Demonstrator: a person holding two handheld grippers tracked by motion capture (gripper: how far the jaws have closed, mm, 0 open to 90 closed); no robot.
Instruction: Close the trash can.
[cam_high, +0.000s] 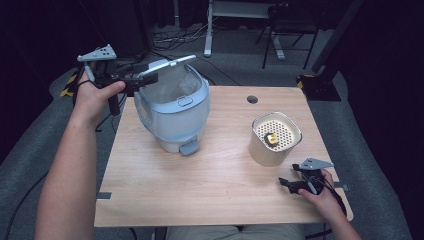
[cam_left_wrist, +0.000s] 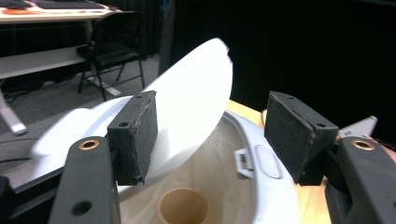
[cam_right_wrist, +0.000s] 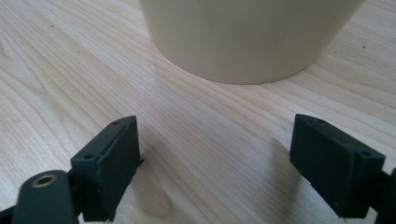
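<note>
High view: one wooden surface (cam_high: 200, 185) carries two containers. At the back left stands one pale blue-and-white pedal bin (cam_high: 172, 112), its foot pedal (cam_high: 189, 148) facing the person and its white lid (cam_high: 167, 66) tipped up. At the right stands one cream cylindrical container (cam_high: 272, 140) with a perforated insert, and one small yellow-and-dark object (cam_high: 272, 138) lies on that insert. Two claws are in play, one in each hand.

The left claw (cam_high: 150, 78) is held up at the bin's left rim, reaching across to the raised lid. In the left gripper view the left claw (cam_left_wrist: 210, 135) stands wide open; the lid (cam_left_wrist: 196, 107) sits between its jaws, lying against the inner face of the jaw on the left of that view and well short of the other jaw, so it isn't pinched. Below, the bin's white liner and one tan round opening at the bottom can be seen.

The right claw (cam_high: 284, 183) rests low near the front right edge of the surface, just in front of the cream container. In the right gripper view the right claw (cam_right_wrist: 212, 158) is spread wide with only bare wood between its jaws; the cream container (cam_right_wrist: 247, 37) stands just ahead, untouched.
</note>
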